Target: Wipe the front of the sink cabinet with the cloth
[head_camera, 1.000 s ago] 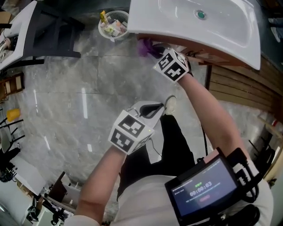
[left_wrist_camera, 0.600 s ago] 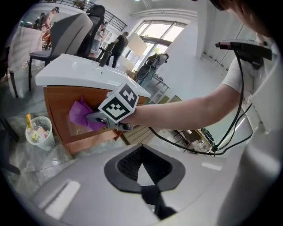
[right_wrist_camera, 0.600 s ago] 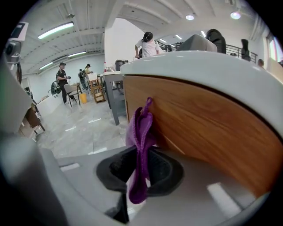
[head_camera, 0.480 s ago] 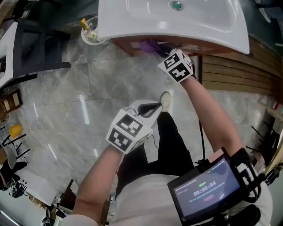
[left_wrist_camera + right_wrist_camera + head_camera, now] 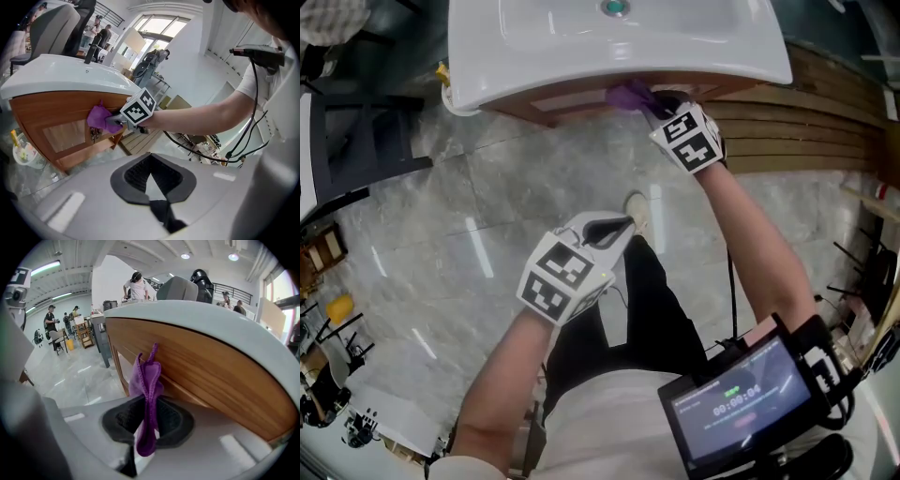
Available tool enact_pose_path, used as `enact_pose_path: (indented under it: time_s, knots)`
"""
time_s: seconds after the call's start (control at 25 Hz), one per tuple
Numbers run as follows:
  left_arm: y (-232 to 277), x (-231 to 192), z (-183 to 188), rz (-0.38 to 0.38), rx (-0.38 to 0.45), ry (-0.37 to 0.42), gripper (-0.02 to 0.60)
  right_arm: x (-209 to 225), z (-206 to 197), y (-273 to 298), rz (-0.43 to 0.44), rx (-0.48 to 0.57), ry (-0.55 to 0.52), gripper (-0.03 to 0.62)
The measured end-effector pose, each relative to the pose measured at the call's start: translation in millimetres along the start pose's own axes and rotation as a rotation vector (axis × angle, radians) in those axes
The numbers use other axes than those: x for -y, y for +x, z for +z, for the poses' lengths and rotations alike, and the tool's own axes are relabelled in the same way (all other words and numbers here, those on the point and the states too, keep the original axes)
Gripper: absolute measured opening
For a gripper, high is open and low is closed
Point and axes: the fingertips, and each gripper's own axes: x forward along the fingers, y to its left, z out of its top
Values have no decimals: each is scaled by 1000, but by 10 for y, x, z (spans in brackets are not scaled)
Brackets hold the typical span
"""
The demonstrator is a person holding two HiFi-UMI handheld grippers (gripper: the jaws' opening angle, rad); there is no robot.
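Your right claw (image 5: 147, 430) is clamped down on the purple cloth (image 5: 148, 380). The cloth is pinched between the pads: a folded bunch sticks out past the tips, and a short tail hangs out the back of the jaws. That front bunch is right up against the wooden front of the sink cabinet (image 5: 211, 366), just under the overhanging edge of the white sink (image 5: 675, 42). From your head cam, the cloth sits directly ahead of the right claw, squeezed between it and the wood.

Your left claw (image 5: 157, 192) is closed with nothing in it, pads meeting at the tips. It hangs low over the grey floor (image 5: 441, 216), well back from the cabinet and not touching anything. The cloth and cabinet front are well ahead of it, up and to its left.
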Motion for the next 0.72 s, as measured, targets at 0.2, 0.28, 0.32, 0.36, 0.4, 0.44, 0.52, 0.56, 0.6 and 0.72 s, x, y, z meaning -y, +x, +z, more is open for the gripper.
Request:
enact_pose_path:
  time_s: [0.2, 0.28, 0.32, 0.36, 0.4, 0.44, 0.52, 0.56, 0.6, 0.72]
  knots:
    - [248, 119, 91, -17, -20, 28, 8, 424, -344, -218, -55, -16, 41, 55]
    - [329, 152, 141, -18, -22, 31, 8, 591, -469, -290, -74, -27, 47, 55]
    - [363, 169, 161, -19, -23, 33, 8, 668, -530, -330, -85, -33, 51, 55]
    - [395, 187, 177, -21, -25, 35, 8, 744, -591, -371, -95, -39, 56, 55]
    - [428, 203, 192, -24, -28, 37, 8, 819, -652, -412, -106, -44, 62, 55]
    - [462, 217, 207, -26, -30, 40, 8, 895, -713, -453, -117, -49, 70, 55]
    - [526, 241, 235, -32, -32, 45, 8, 1041, -842, -533, -139, -63, 84, 54]
    - [556, 255, 247, -35, -33, 47, 8, 1113, -910, -573, -150, -70, 90, 55]
    - [587, 267, 255, -38, -35, 48, 8, 1187, -980, -610, -162, -79, 96, 55]
    - [666, 280, 275, -44, -42, 54, 8, 1417, -1177, -710, -200, -101, 117, 55]
